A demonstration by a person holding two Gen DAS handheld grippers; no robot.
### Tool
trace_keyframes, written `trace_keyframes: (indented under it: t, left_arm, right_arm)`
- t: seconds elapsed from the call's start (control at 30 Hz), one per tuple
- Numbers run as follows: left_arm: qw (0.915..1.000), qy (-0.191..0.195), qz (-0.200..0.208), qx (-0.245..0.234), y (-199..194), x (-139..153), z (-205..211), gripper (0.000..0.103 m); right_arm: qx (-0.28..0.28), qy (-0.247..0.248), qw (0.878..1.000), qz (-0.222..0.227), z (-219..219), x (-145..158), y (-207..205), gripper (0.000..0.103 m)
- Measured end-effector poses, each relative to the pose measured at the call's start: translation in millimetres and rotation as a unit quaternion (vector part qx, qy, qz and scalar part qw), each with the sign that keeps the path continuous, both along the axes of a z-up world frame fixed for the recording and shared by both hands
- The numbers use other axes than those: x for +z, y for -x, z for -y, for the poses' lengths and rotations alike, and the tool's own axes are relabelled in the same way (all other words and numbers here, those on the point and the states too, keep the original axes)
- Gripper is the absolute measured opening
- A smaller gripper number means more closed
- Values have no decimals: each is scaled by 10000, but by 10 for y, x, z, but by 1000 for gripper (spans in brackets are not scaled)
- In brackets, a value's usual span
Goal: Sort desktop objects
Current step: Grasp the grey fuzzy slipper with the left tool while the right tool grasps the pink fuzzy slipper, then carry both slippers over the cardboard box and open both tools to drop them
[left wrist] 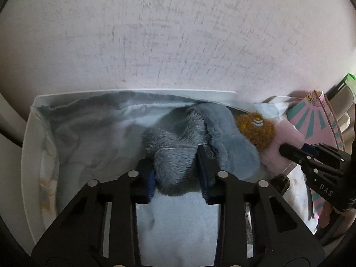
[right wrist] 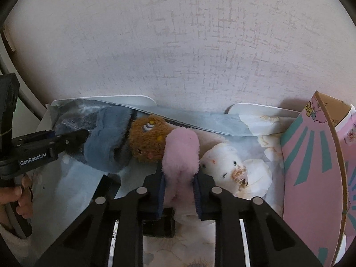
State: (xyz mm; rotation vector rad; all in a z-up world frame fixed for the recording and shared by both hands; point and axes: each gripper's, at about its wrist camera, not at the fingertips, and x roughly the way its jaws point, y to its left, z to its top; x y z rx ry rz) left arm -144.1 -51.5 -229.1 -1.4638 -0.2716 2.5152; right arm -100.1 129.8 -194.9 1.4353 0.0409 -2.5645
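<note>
My left gripper (left wrist: 175, 173) is shut on a fluffy blue-grey plush (left wrist: 178, 146) that lies in a white bin (left wrist: 29, 155) lined with pale blue cloth. The plush also shows in the right wrist view (right wrist: 104, 140), with the left gripper (right wrist: 73, 140) at it. My right gripper (right wrist: 179, 189) is shut on a pink plush (right wrist: 180, 153), which also shows in the left wrist view (left wrist: 280, 153). A brown fuzzy toy (right wrist: 149, 142) lies between the blue and pink plushes. A white plush animal (right wrist: 224, 162) lies right of the pink one.
A pink and teal cardboard box (right wrist: 311, 178) stands upright at the right. A second white bin rim (right wrist: 255, 108) holds floral-print cloth. A textured wall (right wrist: 178, 44) rises right behind the bins. A hand (right wrist: 13, 193) holds the left gripper's handle.
</note>
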Motion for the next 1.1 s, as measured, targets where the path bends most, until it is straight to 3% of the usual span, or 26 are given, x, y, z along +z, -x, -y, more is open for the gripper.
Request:
trace_keyframes:
  t: [0.33,0.57,0.8,1.1]
  left_arm:
    - [9991,-287,-234,187,-106,395,46,25]
    - [9968,-558,-449,344,-167,846,71,25]
    - [9949,-617,-753,253,-267,1386,-92,25]
    - [9915,-854,-985,4,-427,1825,-498,25]
  right_arm:
    - [92,440,9989,-105,-84,411,-104,20]
    - [94,825,9962,-278,-277,937,-151,20]
    - [56,618,9970,-465,-390,1377,-221,20]
    - [-19,433,9981,-436,-794,1514,-456,20]
